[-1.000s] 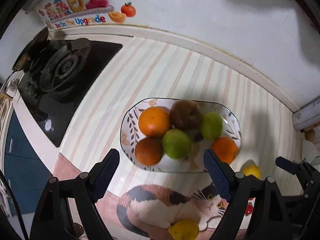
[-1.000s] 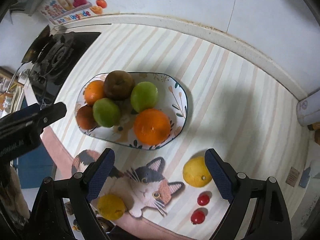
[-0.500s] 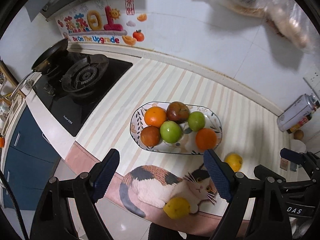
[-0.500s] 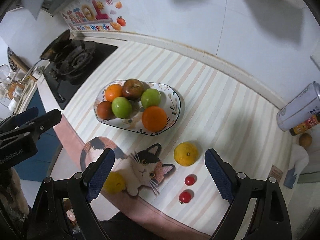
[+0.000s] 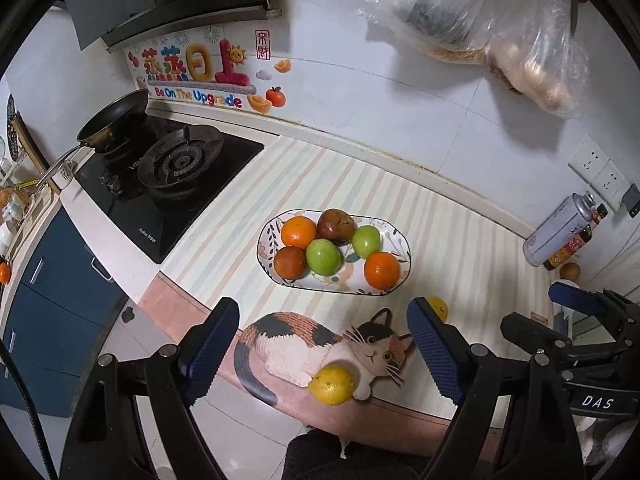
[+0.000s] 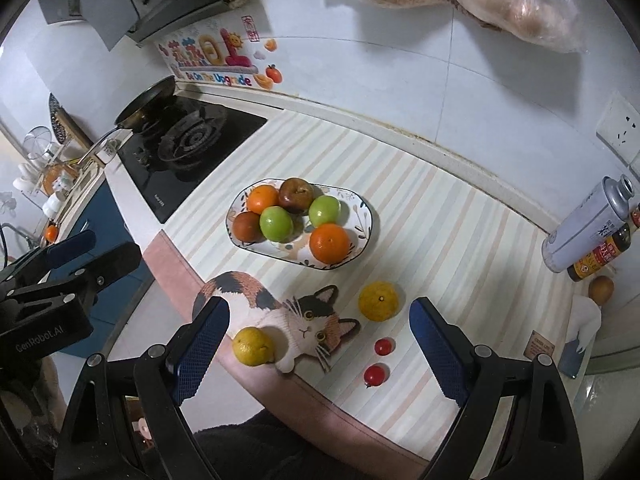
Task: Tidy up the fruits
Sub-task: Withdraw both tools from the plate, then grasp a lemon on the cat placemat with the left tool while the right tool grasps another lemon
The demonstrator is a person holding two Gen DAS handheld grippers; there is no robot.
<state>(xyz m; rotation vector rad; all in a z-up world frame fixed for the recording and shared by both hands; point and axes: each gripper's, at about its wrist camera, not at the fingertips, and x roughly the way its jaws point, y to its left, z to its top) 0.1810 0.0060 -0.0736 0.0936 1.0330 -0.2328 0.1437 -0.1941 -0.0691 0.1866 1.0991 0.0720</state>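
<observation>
A patterned oval bowl (image 5: 396, 240) (image 6: 362, 208) on the striped counter holds several fruits: oranges, green apples and dark ones. One yellow citrus (image 5: 333, 384) (image 6: 253, 346) lies on the cat-print mat near the counter's front edge. Another yellow citrus (image 6: 379, 301) (image 5: 439, 307) lies right of the bowl. Two cherry tomatoes (image 6: 384, 346) (image 6: 375, 374) lie in front of it. My left gripper (image 5: 322, 344) is open and empty, held high above the front edge. My right gripper (image 6: 320, 342) is open and empty too, also pulled back high.
A gas stove (image 5: 176, 168) with a frying pan (image 5: 114, 118) is at the left. A spray can (image 6: 588, 226) and a sauce bottle (image 6: 604, 254) stand at the right by the wall. Plastic bags (image 5: 500, 28) hang on the wall above.
Both grippers have drawn back and up from the bowl, so the whole counter now shows. Both stay open and empty. No fruit has moved.
</observation>
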